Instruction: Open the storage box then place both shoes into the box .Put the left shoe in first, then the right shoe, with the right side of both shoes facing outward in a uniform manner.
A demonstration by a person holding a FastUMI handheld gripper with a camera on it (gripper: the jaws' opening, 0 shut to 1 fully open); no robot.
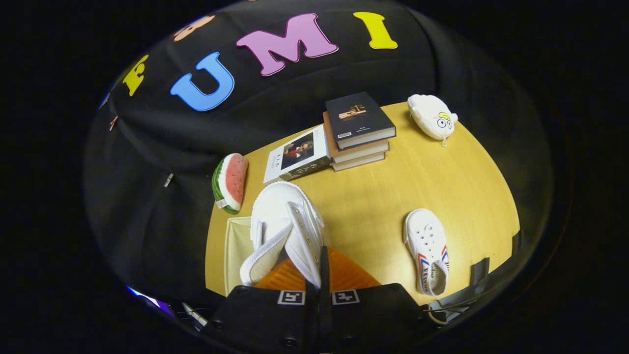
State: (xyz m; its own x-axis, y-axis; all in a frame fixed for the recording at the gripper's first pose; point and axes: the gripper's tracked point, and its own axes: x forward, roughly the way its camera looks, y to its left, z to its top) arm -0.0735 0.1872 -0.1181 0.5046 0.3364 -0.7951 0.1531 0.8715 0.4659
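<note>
gripping white canvas shoe (287,231), jaws closed

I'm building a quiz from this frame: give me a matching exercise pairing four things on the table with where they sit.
Things:
1. held shoe
2. second shoe
3. watermelon toy
4. white plush

Places:
A. table's far corner, beside the stacked books
B. flat on the table, right of the fingers
C. table's left edge, by the white book
D. in the gripper, fingers closed on its side

Pairs: 1-D, 2-B, 3-C, 4-A

Your gripper (322,275) has a dark, blocky body at the bottom centre of the frame, with two square black-and-white markers and round screw heads.
</note>
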